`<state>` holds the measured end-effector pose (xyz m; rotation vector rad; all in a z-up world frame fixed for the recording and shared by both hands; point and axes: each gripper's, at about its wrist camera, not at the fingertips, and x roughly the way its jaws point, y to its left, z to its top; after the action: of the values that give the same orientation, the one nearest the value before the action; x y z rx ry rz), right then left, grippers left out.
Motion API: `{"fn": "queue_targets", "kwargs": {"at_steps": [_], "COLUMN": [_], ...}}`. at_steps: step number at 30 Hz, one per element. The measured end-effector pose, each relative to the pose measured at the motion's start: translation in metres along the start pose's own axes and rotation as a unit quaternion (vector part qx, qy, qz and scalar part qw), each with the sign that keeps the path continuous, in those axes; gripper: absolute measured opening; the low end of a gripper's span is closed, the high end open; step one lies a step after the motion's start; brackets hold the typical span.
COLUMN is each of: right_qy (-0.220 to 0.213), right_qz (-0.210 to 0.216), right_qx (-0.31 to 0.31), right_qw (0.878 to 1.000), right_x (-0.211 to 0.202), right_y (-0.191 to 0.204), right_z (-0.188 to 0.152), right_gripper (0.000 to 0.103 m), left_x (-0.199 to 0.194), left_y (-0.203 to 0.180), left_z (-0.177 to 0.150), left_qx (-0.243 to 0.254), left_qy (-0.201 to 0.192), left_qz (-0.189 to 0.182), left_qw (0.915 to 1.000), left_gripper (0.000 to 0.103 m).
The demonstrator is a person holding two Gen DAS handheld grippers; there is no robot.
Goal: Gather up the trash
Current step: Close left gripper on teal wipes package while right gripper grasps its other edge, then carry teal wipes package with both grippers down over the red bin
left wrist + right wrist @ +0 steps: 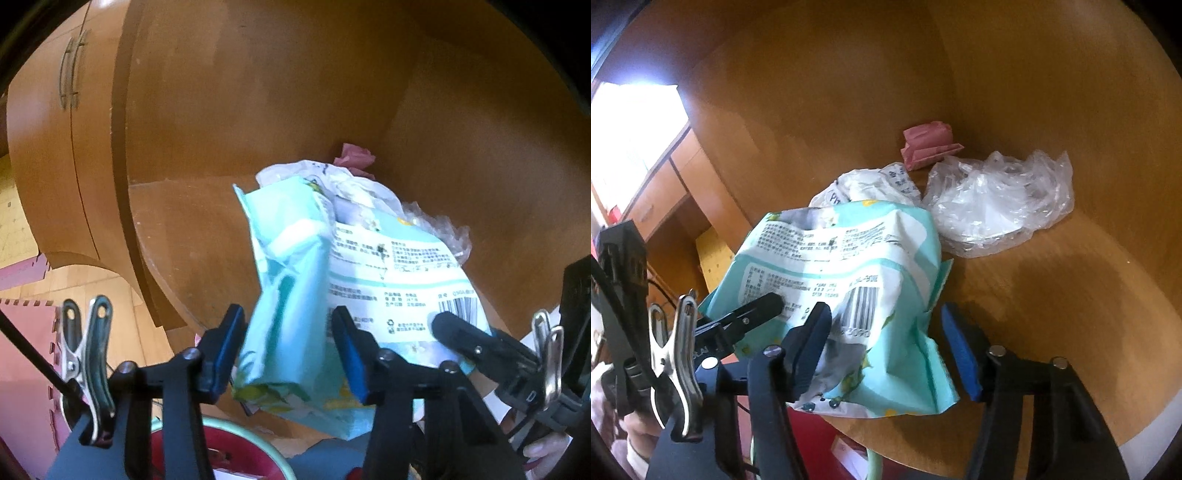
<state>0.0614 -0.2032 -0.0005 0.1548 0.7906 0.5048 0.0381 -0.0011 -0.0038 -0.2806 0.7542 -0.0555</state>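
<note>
A crumpled mint-green and white wipes packet (295,280) (849,295) hangs over the front edge of a wooden shelf (1052,295). My left gripper (291,354) is open with the packet between its blue pads. My right gripper (886,347) is open around the packet's lower part. Behind lie a crumpled white wrapper (864,184), a clear plastic bag (997,203) and a pink paper scrap (929,144). A green-rimmed red bin (236,454) sits below the packet.
The shelf is a wooden alcove with back and side walls (295,92). A cupboard with metal handles (72,70) stands at the left. Pink foam floor mats (22,369) lie lower left. A bright window (631,140) shows in the right wrist view.
</note>
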Motion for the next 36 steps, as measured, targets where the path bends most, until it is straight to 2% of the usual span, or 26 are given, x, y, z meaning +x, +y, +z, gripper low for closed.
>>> {"fn": "queue_targets", "kwargs": {"at_steps": [5, 9, 14, 19, 24, 30, 36], "right_qy": [-0.007, -0.017, -0.032, -0.044, -0.056, -0.065, -0.045], "right_qz": [-0.002, 0.001, 0.016, 0.028, 0.037, 0.06, 0.097], "right_qx": [-0.012, -0.012, -0.014, -0.02, -0.033, -0.056, -0.068], "right_qw": [1.0, 1.0, 0.999, 0.998, 0.997, 0.994, 0.992], "right_x": [0.0, -0.002, -0.011, -0.017, -0.028, -0.033, -0.023], "right_y": [0.002, 0.002, 0.003, 0.004, 0.013, 0.038, 0.061], "right_z": [-0.005, -0.007, -0.012, -0.015, -0.02, -0.028, -0.039], "right_gripper": [0.051, 0.045, 0.039, 0.037, 0.037, 0.037, 0.037], "left_x": [-0.003, -0.009, -0.017, -0.024, -0.049, -0.08, -0.098], "left_y": [-0.007, -0.006, -0.006, -0.007, -0.002, 0.011, 0.022], "left_z": [-0.003, -0.005, -0.01, -0.012, -0.021, -0.034, -0.048], "left_qx": [0.025, 0.023, 0.025, 0.025, 0.023, 0.016, 0.009], "left_qy": [-0.015, -0.026, -0.035, -0.043, -0.056, -0.07, -0.072], "left_qz": [0.013, 0.01, 0.011, 0.009, 0.013, 0.042, 0.077], "left_qw": [0.9995, 0.9994, 0.999, 0.9987, 0.9981, 0.9965, 0.9943], "left_gripper": [0.04, 0.031, 0.03, 0.029, 0.029, 0.029, 0.029]}}
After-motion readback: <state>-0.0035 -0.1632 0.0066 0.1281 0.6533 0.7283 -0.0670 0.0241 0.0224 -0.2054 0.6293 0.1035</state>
